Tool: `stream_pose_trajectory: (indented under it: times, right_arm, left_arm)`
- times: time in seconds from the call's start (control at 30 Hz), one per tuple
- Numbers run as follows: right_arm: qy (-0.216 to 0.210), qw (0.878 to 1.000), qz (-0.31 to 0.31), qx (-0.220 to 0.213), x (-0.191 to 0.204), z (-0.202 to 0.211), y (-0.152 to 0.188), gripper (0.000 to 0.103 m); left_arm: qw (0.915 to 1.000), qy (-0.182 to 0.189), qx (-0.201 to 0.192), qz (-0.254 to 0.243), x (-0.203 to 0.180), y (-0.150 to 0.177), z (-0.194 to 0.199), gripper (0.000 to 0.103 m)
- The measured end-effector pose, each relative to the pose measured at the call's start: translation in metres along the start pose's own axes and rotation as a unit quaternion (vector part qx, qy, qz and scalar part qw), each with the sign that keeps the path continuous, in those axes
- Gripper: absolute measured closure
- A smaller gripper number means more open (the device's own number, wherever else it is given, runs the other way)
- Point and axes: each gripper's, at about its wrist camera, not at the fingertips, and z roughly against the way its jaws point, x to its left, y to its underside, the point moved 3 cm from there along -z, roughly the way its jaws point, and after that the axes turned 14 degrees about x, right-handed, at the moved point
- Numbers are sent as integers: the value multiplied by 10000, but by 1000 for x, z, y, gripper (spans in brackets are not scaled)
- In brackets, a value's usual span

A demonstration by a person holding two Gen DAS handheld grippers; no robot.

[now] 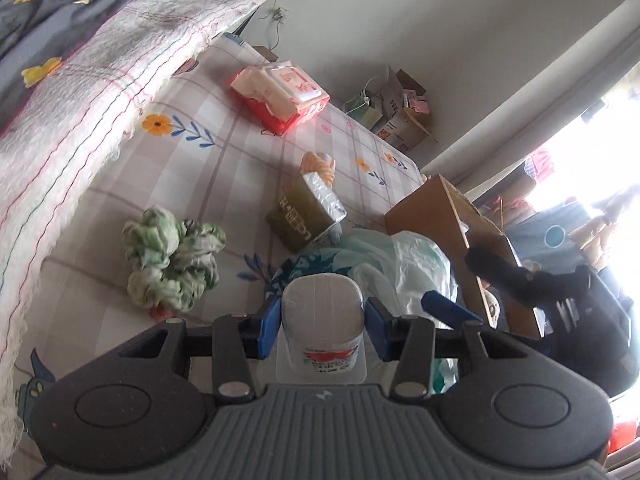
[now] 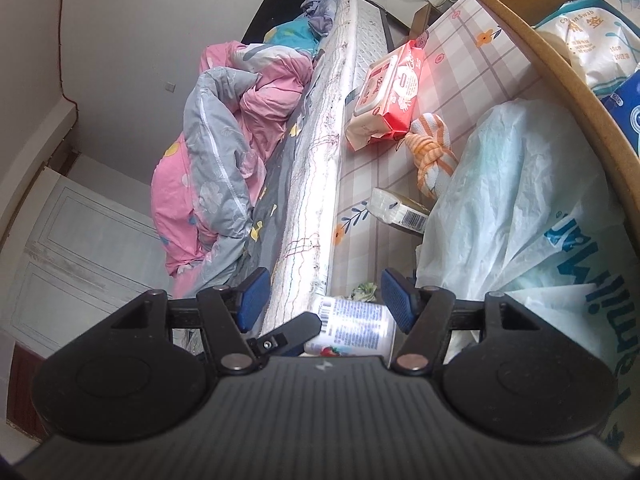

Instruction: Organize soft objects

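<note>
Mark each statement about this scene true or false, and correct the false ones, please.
1. A white cup sits between the left gripper fingers. True.
2. The right gripper is shut on the red wipes pack. False: it is open, and the pack lies farther off on the checked sheet.
3. The green cloth lies on the sheet. True.
4. The cardboard box holds nothing. False: packets show inside it.
5. The orange striped cloth is tied in a knot. True.
</note>
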Motion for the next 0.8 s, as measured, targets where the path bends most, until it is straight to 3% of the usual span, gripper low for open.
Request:
stream_pose_trajectory:
  times: [0.33, 0.47, 0.63, 0.73, 0.8]
  right_arm:
    - [311, 9985, 353, 297, 5, -5, 26, 40]
    - [405, 9971, 391, 505, 4, -10, 42, 40]
    - [495, 9945, 400, 831, 4, -25, 59, 40]
    - [551, 9918, 463, 1057, 8, -34, 71, 40]
    - [618, 9901, 511, 1153, 10, -38, 77, 40]
  left_arm:
    - [9980, -599, -221, 10, 35, 54, 13, 55]
    - [9910, -1115, -461, -583, 25, 74, 19, 56]
    - [9727, -1672, -583, -1497, 4, 100, 14, 56]
    - [9652, -1791, -601, -1808, -5, 111, 9, 56]
    - [9662, -1742, -591, -1806, -7, 113, 9, 56]
